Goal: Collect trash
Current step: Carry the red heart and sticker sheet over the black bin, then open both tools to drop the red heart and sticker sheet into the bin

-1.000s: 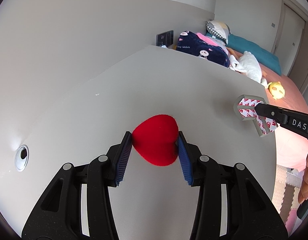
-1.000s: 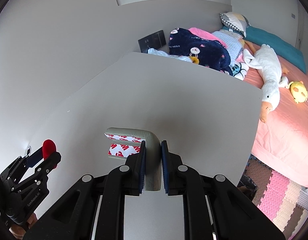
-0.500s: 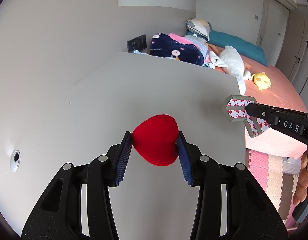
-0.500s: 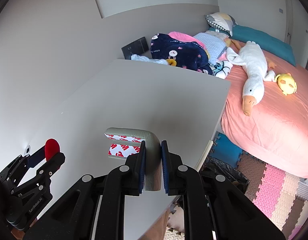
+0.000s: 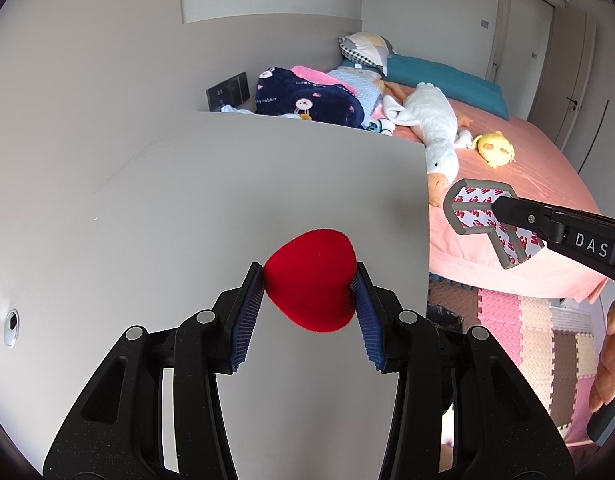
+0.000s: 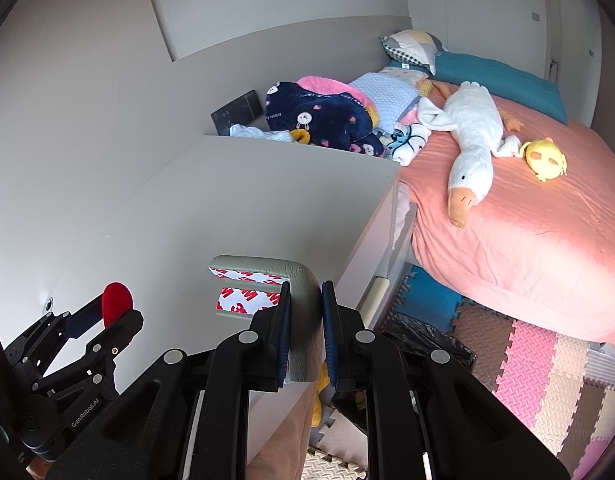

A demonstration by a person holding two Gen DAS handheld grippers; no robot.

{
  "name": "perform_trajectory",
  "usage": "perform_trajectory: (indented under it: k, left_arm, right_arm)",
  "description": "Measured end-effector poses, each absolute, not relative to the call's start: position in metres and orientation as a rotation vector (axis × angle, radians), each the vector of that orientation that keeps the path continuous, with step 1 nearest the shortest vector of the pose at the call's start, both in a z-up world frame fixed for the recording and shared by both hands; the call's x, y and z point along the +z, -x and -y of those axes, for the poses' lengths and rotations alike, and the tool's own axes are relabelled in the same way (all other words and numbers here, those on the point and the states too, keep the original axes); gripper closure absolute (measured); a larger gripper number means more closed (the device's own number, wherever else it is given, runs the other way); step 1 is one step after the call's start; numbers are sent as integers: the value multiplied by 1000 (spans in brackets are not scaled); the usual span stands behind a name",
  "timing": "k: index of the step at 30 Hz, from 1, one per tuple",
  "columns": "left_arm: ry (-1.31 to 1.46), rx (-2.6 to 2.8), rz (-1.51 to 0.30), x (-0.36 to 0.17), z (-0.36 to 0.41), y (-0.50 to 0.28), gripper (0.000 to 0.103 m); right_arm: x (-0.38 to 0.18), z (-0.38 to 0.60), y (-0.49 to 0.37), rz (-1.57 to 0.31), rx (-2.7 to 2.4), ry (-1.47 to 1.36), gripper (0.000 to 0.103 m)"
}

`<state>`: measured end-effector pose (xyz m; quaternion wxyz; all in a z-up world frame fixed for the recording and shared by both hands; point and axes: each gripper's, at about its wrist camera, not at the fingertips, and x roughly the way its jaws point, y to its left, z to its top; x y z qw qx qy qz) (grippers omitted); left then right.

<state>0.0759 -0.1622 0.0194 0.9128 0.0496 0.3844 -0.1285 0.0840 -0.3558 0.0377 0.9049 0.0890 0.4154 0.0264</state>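
Bedroom walls and a pale grey tabletop (image 5: 211,200) fill the left wrist view, where the left gripper (image 5: 310,300) holds a red heart-shaped sponge (image 5: 310,280) above the surface, jaws pressed against its two sides. To the right, the right gripper (image 5: 503,216) carries a grey corner guard (image 5: 473,216) (its red-and-white adhesive backing facing the lens) out past the tabletop's edge, in front of a pink-sheeted bed (image 5: 547,168) with a white goose plush (image 5: 431,128) and a small yellow plush (image 5: 495,148).

From the right wrist view, the right gripper (image 6: 304,332) has its jaws drawn narrow around one leg of the corner guard (image 6: 291,276), which sits over the tabletop's (image 6: 227,208) front corner. Below it, a black trash bag (image 6: 423,340) lies on foam floor mats (image 6: 547,368) beside the bed (image 6: 527,240). At lower left, the left gripper (image 6: 107,312) grips the sponge (image 6: 117,305) above the tabletop.
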Motion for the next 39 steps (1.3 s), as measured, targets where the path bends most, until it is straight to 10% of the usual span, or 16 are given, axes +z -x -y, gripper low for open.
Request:
perform_trajectory:
  k: [39]
  left_arm:
    - [-229,-521,-783,25,320,-47,58]
  right_arm:
    - [52,513,-15,-793,-197,-292,87]
